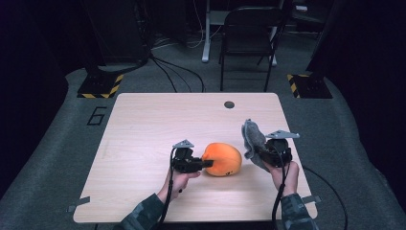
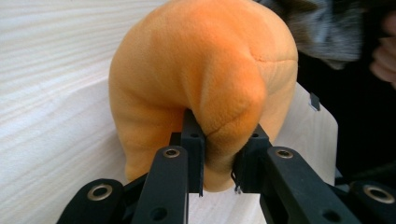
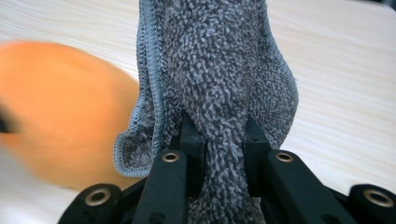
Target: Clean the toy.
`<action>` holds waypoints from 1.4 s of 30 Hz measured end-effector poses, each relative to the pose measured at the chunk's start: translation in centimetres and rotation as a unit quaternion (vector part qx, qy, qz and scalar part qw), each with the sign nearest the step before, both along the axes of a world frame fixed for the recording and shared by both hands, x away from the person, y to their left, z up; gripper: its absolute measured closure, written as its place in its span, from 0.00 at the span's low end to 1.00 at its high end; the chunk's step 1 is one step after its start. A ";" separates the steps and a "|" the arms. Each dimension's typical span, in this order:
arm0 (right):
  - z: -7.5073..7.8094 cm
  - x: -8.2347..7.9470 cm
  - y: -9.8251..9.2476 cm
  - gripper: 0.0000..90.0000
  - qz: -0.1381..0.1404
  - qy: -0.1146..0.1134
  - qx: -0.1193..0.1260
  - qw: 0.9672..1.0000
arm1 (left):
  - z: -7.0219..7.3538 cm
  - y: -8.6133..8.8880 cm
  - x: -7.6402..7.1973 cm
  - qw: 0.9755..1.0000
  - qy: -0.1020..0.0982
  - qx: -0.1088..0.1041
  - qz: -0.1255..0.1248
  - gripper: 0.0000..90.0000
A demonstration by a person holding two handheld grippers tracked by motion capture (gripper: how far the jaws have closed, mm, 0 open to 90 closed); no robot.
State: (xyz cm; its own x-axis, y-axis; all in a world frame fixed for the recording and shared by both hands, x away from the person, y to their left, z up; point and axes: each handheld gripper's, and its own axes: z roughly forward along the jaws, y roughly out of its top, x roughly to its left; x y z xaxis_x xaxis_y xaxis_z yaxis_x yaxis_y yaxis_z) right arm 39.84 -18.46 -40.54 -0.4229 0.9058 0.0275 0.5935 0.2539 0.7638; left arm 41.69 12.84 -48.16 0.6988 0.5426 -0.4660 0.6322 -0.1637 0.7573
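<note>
From the high view, the left tool [image 1: 207, 163] is level with the pale wooden surface [image 1: 143, 129] and grips the near-left end of an orange plush toy [image 1: 223, 159], which lies near the middle of the surface; the right tool [image 1: 258, 149] is held off to the right, lifted a little, with a grey cloth [image 1: 252, 139] bunched up and standing out of it; the toy and the cloth are apart; a small dark hole [image 1: 229, 104] sits near the far edge of the surface, and a folding chair [image 1: 249, 33] stands on the floor beyond.

In the left gripper view, the left tool [image 2: 219, 156] is clamped on a fold of the orange plush toy [image 2: 201, 70], the plush pinched tight between the two black jaws; the grey cloth [image 2: 327, 28] shows at the top right.

In the right gripper view, the right tool [image 3: 223, 149] is clamped on the grey cloth [image 3: 215, 65], which rises in folds between the jaws, its stitched hem hanging at the left; the orange plush toy [image 3: 60, 107] is a blur on the surface [image 3: 345, 84] behind and to the left.
</note>
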 end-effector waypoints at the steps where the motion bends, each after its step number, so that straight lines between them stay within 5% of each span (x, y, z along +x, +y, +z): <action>1: 0.4 -0.3 0.6 0.85 0.014 -0.006 0.001 1.000 | 0.0 0.0 0.0 1.000 0.001 -0.001 0.000 0.85; 6: 1.8 -1.5 5.2 0.85 0.075 -0.012 0.018 0.997 | 0.1 -0.5 -0.4 1.000 -0.015 0.009 0.005 0.84; 10: 1.7 -2.0 8.6 0.84 0.110 -0.016 0.006 0.994 | 0.2 -0.7 -0.7 0.999 -0.026 0.018 0.002 0.84; 14: 0.2 -1.5 10.2 0.84 0.102 -0.009 -0.022 0.995 | 0.1 -0.9 -0.9 0.999 -0.030 0.024 0.004 0.84; 30: -1.9 -0.1 5.3 0.84 0.043 0.013 -0.045 0.998 | 0.0 -1.5 -1.1 0.998 -0.059 0.034 -0.008 0.84; 38: -4.9 1.8 2.3 0.84 0.006 0.067 -0.032 0.997 | -0.2 -1.4 -1.1 0.998 -0.057 0.028 -0.008 0.84; 42: -6.5 2.5 1.9 0.84 -0.006 0.097 -0.048 0.994 | -0.2 -1.4 -1.1 0.998 -0.058 0.028 -0.008 0.84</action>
State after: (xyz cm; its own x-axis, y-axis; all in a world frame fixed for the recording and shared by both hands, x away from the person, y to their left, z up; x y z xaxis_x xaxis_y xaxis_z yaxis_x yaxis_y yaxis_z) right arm 42.34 -16.59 -47.04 -0.4069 0.9133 0.0206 0.7306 0.3118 0.6075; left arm 40.63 11.45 -48.34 0.7546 0.5544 -0.3512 0.5383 -0.2168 0.8144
